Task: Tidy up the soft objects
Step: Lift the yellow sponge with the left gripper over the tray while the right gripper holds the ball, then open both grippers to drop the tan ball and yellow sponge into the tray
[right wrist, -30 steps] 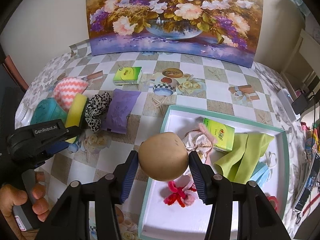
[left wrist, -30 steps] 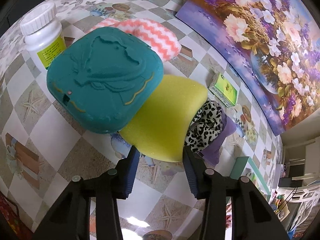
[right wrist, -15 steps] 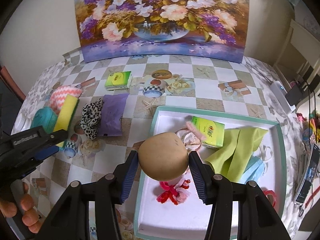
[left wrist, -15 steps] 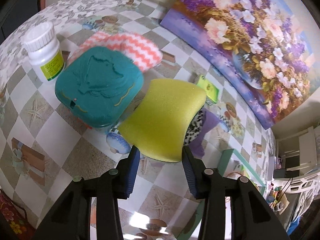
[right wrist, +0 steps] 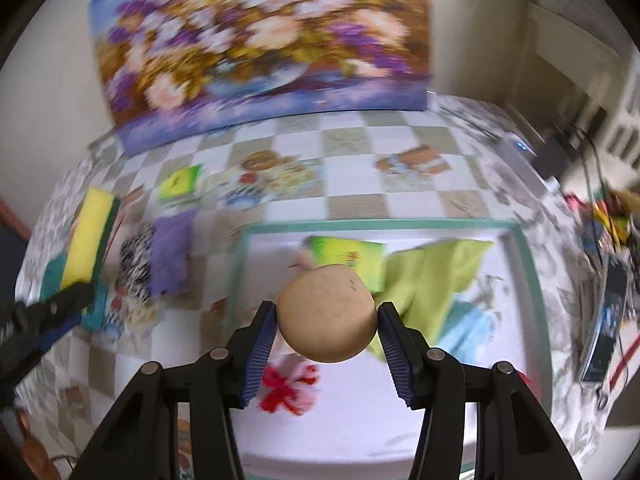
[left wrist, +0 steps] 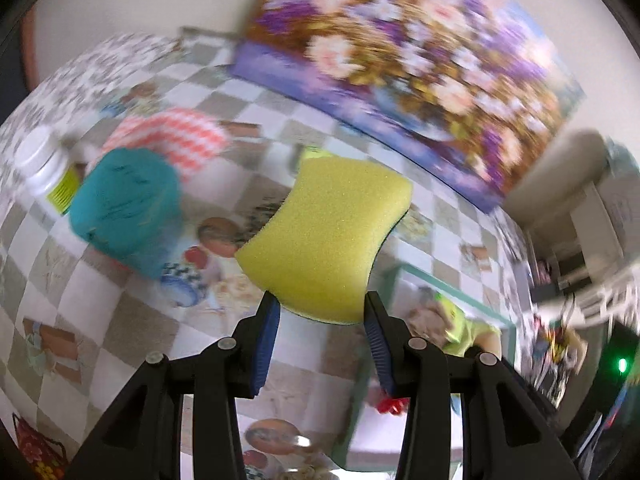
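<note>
Table (right wrist: 400, 204) covered in a checked cloth printed with starfish and teacups. Large flower painting (right wrist: 260, 44) propped at its far edge against a plain cream wall (right wrist: 52, 40). White shelving (left wrist: 600, 220), blurred, to the right.

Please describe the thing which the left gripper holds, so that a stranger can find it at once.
Look left of the teal-rimmed white tray, above the checkered tablecloth. There the left gripper holds a yellow sponge. It has pinched-in sides and, unlike its neighbours, a dark green backing layer.
</note>
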Action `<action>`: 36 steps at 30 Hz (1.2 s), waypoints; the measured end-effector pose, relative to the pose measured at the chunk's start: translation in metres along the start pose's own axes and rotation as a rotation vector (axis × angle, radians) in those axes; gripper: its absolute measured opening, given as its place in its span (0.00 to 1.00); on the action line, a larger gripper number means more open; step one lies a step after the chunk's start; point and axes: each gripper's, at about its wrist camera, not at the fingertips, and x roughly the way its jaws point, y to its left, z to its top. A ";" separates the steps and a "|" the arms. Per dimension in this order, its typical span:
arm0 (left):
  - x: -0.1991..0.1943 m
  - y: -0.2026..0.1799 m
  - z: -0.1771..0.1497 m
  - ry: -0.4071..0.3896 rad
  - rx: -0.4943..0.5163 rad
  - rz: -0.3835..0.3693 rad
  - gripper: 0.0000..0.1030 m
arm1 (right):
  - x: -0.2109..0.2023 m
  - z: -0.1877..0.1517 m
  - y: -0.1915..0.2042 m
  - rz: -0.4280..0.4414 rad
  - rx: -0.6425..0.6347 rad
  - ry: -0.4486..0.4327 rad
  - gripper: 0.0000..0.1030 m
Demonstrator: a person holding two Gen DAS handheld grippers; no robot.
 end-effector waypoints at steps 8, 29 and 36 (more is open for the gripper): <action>0.006 -0.060 -0.029 0.036 0.229 -0.040 0.43 | 0.007 -0.005 -0.083 -0.051 0.249 0.021 0.53; 0.072 -0.120 -0.098 0.196 0.467 0.017 0.43 | 0.041 -0.021 -0.169 -0.039 0.487 0.089 0.53; 0.082 -0.119 -0.108 0.223 0.491 0.045 0.43 | 0.058 -0.028 -0.170 -0.030 0.486 0.141 0.54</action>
